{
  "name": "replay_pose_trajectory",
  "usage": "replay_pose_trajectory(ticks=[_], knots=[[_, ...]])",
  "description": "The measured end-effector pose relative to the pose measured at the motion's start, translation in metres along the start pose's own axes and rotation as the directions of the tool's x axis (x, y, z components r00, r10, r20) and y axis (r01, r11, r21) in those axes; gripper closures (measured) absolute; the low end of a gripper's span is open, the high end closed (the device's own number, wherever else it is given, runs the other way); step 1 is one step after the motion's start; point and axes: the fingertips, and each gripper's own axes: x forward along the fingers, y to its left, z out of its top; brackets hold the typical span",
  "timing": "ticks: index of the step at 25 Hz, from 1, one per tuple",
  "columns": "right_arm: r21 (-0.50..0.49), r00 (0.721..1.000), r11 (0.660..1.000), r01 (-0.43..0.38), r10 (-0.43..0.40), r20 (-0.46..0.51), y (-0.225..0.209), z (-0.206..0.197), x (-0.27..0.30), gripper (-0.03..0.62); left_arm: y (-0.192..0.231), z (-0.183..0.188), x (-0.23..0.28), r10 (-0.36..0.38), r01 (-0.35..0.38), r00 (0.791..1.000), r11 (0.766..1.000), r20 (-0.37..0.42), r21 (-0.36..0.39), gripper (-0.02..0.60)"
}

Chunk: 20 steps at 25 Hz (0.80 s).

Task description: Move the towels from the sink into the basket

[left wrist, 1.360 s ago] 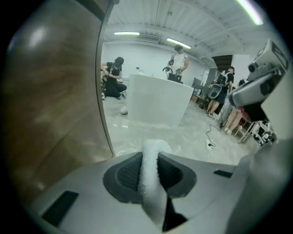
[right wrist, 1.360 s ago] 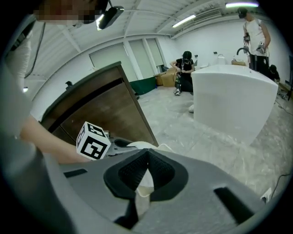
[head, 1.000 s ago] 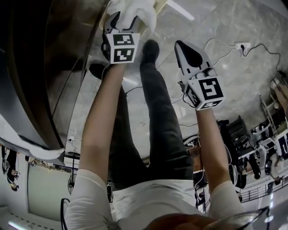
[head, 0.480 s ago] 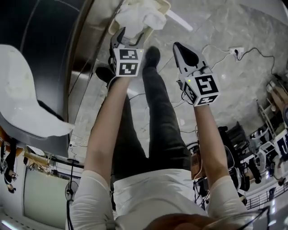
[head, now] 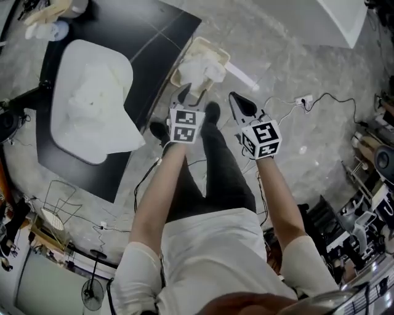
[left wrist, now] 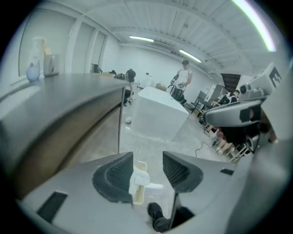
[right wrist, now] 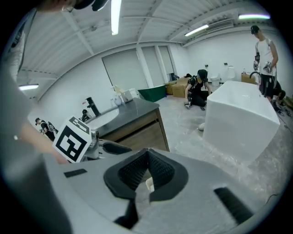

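The cream basket (head: 217, 51) stands on the floor by the black counter with white towels (head: 197, 69) piled in it. My left gripper (head: 192, 95) hangs well above it, open. Its jaws have just been closing, and nothing is between them. In the left gripper view the basket (left wrist: 141, 195) and a towel (left wrist: 137, 179) show far below through the gap of that gripper (left wrist: 148, 161). My right gripper (head: 237, 102) is beside it, shut and empty, its pads meeting at the tips (right wrist: 147, 153). The white sink (head: 92, 117) is at the left; whether a towel lies in it I cannot tell.
Bottles (head: 49, 15) stand on the counter's far corner. The person's shoes (head: 212, 113) are just behind the basket. A power strip and cable (head: 301, 99) lie on the floor at right. A large white block (right wrist: 238, 114) stands farther off, and a wire rack (head: 58, 212) sits at the lower left.
Both grippers have risen away from the basket; the left one no longer touches the towels. The counter top and the sink have come fully into view from above.
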Motion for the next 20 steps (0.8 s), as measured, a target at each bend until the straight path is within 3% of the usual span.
replay_pose_trajectory(ticks=[6,11,16,20], knots=[[-0.047,0.999,0.998,-0.034,0.035,0.023,0.059,0.068,-0.055,0.594,-0.015,0.075,-0.11,0.007,-0.008,0.997,1.0,0.076,0.008,0.431],[-0.11,0.992,0.988,-0.111,0.117,0.051,0.122,0.121,-0.093,0.594,-0.025,0.109,-0.207,0.007,-0.003,0.993,0.999,0.119,-0.032,0.463],[-0.217,0.976,0.96,-0.178,0.2,0.081,0.182,0.171,-0.129,0.594,-0.033,0.128,-0.284,0.029,-0.029,0.986,1.0,0.165,-0.004,0.491],[-0.277,0.962,0.939,-0.205,0.245,0.118,0.225,0.21,-0.153,0.594,-0.031,0.15,-0.348,0.055,-0.055,0.966,0.998,0.251,-0.009,0.523]])
